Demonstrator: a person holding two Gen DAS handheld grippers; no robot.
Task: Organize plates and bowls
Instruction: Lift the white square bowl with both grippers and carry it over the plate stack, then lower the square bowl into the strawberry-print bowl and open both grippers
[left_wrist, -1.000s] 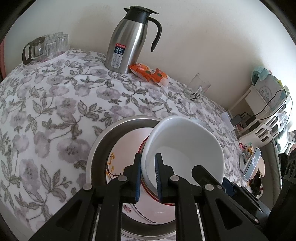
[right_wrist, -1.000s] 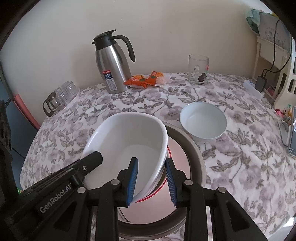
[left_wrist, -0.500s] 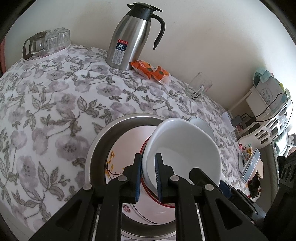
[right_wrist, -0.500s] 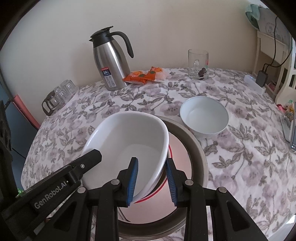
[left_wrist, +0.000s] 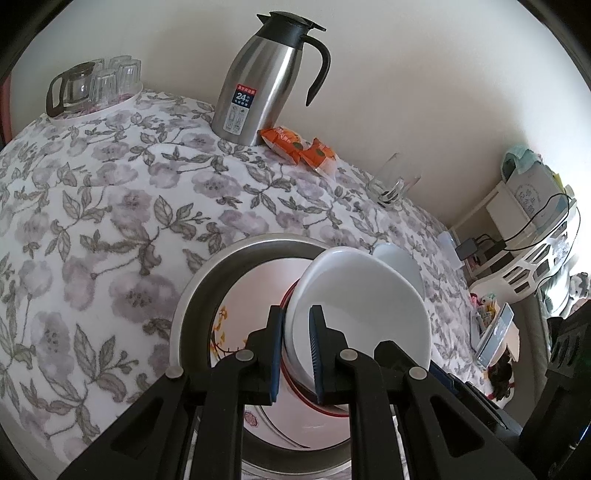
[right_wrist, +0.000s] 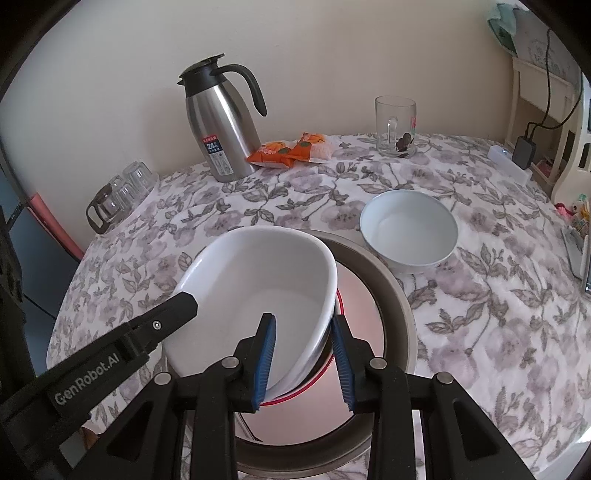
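Bowl (left_wrist: 364, 314) rim pinched between both tongs (left_wrist: 297, 354).

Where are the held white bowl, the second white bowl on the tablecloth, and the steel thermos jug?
held white bowl (right_wrist: 258, 280): right wrist view, inner wall.
second white bowl (right_wrist: 408, 230): right wrist view, inside bottom.
steel thermos jug (left_wrist: 258, 85): left wrist view, steel body above the label.

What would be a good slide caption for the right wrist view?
Both tongs grip a large white bowl above a steel basin; another white bowl waits nearby.
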